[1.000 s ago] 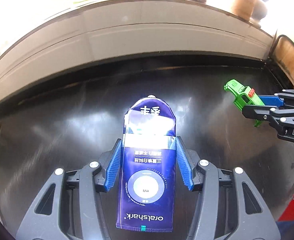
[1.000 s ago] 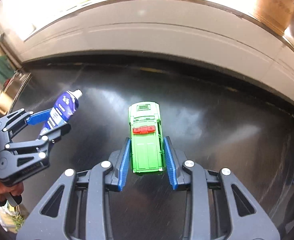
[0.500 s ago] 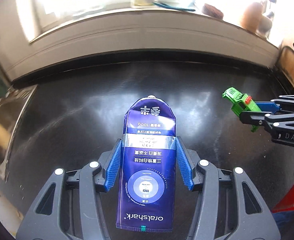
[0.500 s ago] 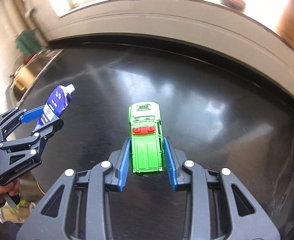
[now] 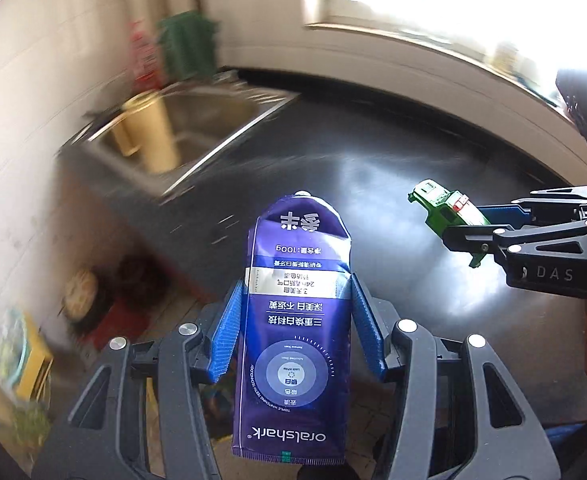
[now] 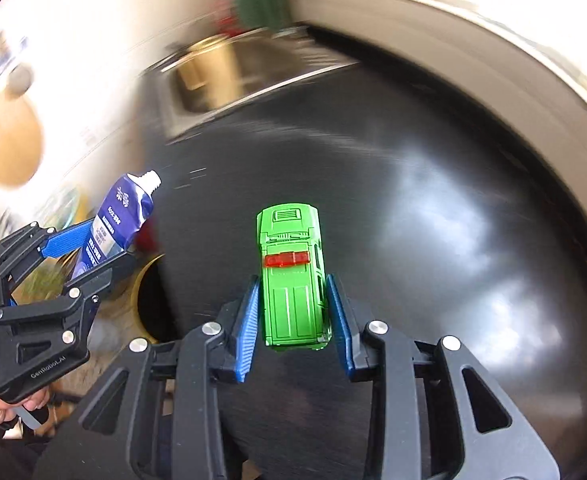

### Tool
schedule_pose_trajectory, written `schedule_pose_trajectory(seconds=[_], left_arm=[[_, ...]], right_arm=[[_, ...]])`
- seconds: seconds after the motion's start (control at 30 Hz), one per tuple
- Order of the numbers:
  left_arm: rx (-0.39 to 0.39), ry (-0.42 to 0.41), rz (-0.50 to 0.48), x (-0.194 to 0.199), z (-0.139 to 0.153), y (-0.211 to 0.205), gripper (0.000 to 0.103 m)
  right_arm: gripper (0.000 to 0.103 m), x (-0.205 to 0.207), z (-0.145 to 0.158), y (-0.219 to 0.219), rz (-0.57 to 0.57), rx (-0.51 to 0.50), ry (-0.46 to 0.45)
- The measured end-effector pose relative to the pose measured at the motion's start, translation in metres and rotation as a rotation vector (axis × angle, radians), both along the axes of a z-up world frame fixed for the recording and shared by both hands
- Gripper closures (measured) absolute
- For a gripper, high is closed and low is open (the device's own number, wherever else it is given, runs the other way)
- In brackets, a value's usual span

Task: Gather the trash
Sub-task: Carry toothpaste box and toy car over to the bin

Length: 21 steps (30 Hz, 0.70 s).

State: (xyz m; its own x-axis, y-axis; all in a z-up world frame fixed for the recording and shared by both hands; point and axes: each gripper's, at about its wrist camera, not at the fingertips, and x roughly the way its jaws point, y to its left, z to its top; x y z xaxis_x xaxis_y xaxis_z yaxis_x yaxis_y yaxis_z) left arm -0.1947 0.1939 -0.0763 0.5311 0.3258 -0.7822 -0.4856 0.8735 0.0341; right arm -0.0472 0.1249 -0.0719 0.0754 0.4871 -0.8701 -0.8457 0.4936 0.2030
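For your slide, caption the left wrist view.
Left gripper clamps a purple toothpaste tube; right gripper holds a green toy car over black counter.

Toothpaste tube [image 5: 297, 320] — dark blue-purple, white "oralshark" print, flattened and creased, white cap at far end, crimped end nearest the camera. Held lengthwise in the air over the black bench [image 5: 393, 184] edge. Toy car [image 6: 292, 276] — bright green, red light bar on roof, roof up, held in the air above the same bench.
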Motion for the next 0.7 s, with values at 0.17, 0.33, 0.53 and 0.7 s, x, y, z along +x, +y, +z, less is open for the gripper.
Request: schedule_pose_trajectory(seconds=[0.17, 0.33, 0.53, 0.7], left_arm=[[-0.046, 0.047, 0.219, -0.078, -0.018, 0.044, 0.052], [-0.096, 0.096, 0.359, -0.135, -0.050, 0.075, 0.052], [-0.142, 0.138, 0.401, -0.157, -0.089, 0.109, 0.052], [-0.182, 0.149, 0.400, -0.157, -0.126, 0.136, 0.052]], right_arm=[[0.070, -0.061, -0.018, 0.073, 0.207, -0.016, 0.071], [0.070, -0.108, -0.037, 0.121, 0.319, -0.046, 0.123], [0.070, -0.137, -0.073, 0.179, 0.360, -0.107, 0.164], [0.070, -0.148, -0.106, 0.217, 0.354, -0.169, 0.188]])
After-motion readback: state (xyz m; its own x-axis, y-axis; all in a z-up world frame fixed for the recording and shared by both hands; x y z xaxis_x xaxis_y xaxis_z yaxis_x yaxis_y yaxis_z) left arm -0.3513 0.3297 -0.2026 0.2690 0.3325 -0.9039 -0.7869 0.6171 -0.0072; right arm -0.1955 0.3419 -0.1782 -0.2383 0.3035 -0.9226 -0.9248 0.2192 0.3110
